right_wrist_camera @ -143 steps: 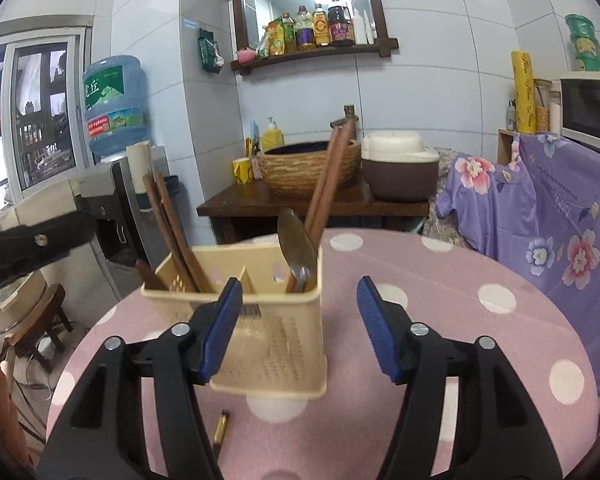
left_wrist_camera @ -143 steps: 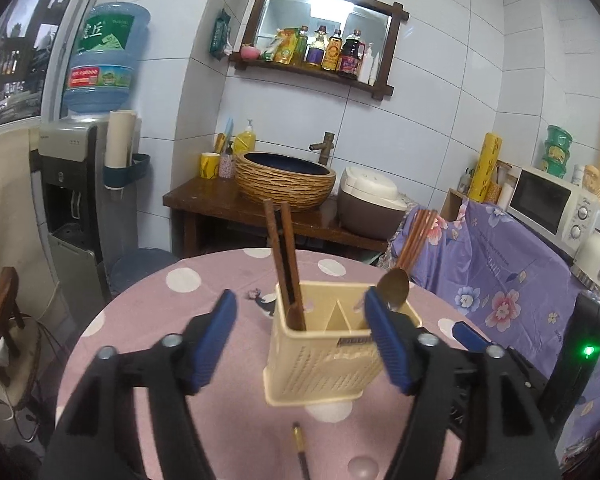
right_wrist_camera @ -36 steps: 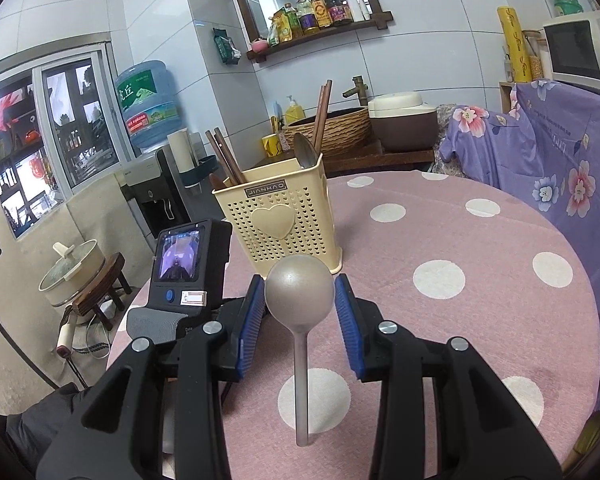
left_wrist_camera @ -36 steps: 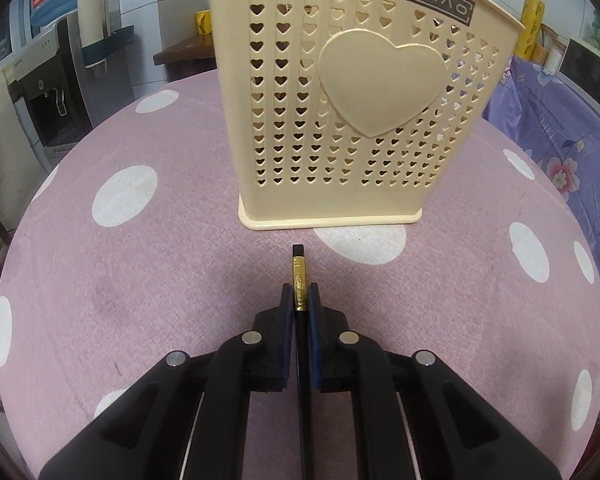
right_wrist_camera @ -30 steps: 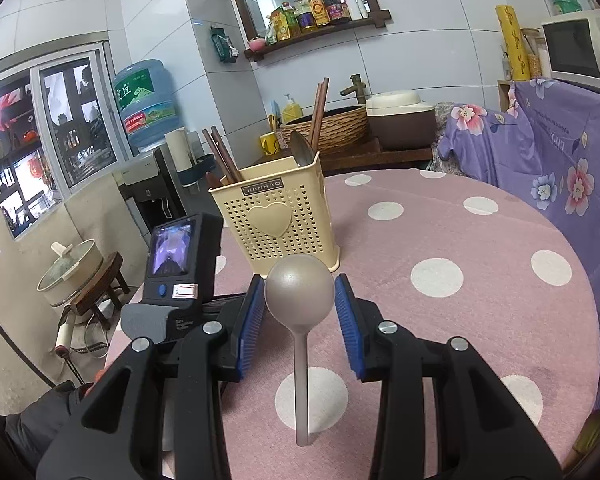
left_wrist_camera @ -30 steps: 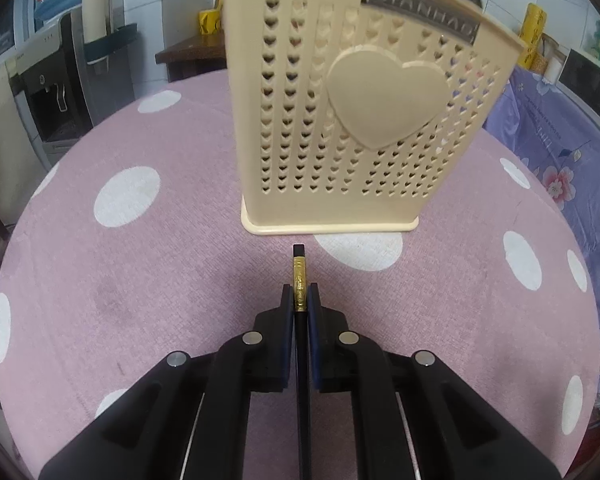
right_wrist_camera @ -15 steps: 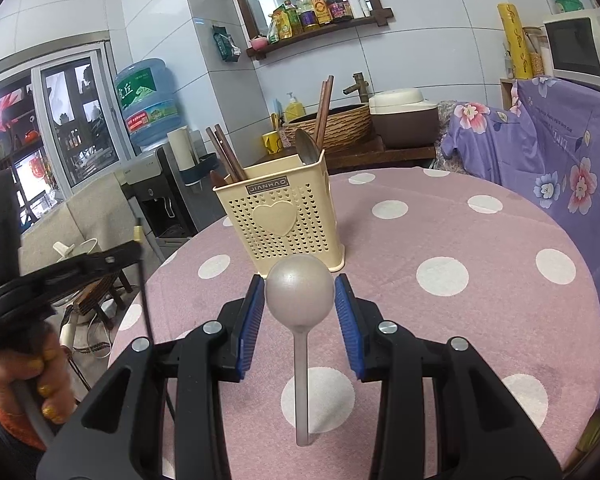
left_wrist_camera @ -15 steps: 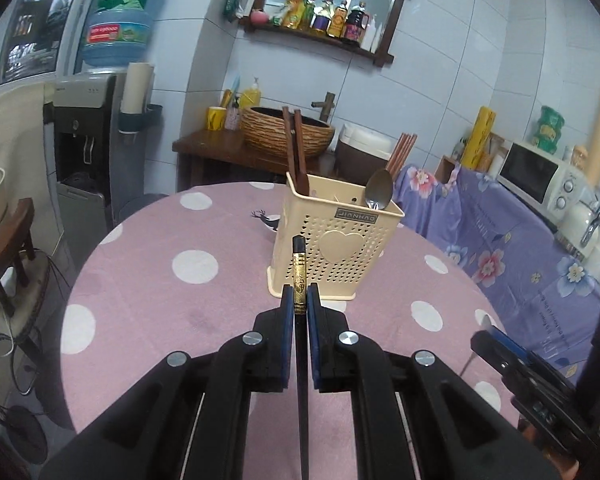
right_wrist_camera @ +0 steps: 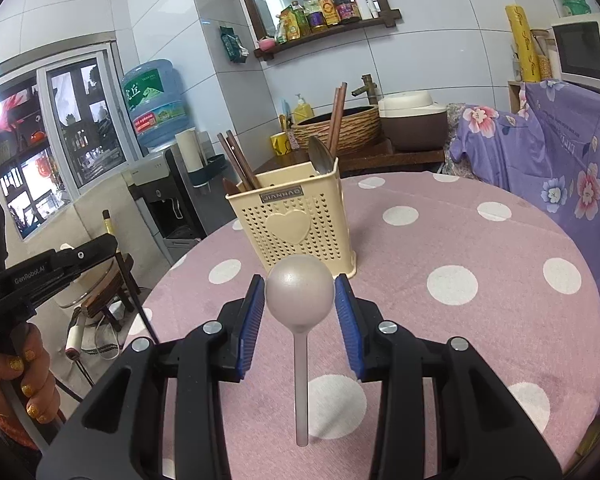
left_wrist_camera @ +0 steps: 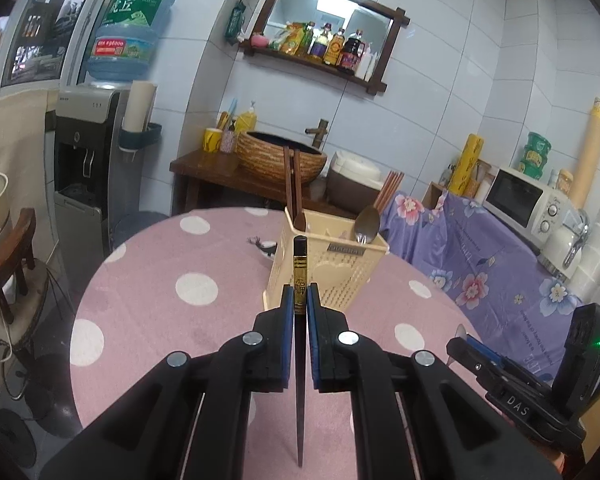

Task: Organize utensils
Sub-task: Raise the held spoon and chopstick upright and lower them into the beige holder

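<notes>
My left gripper (left_wrist_camera: 299, 300) is shut on a dark chopstick (left_wrist_camera: 299, 264) with a gold band, held upright above the table. Its tip points at the cream perforated utensil holder (left_wrist_camera: 332, 268) just beyond. The holder (right_wrist_camera: 296, 232) keeps brown chopsticks (right_wrist_camera: 236, 164) in its left compartment, with a metal spoon (right_wrist_camera: 322, 158) and more chopsticks on the right. My right gripper (right_wrist_camera: 299, 286) is shut on the round bowl of a grey spoon (right_wrist_camera: 300, 300), whose handle hangs back toward the camera. In the right wrist view the left gripper (right_wrist_camera: 100, 246) shows at the left edge, held by a hand (right_wrist_camera: 24, 376).
The round table (right_wrist_camera: 480, 280) has a pink cloth with white dots. A purple floral cover (left_wrist_camera: 480, 264) drapes furniture on the right, with a microwave (left_wrist_camera: 524, 200) behind it. A water dispenser (left_wrist_camera: 88, 160) and a wooden stool (left_wrist_camera: 8, 264) stand off the table's left side.
The left gripper has lifted the chopstick off the table and drawn back from the holder, tilting up to look over the room. The right gripper and its spoon have stayed put.
</notes>
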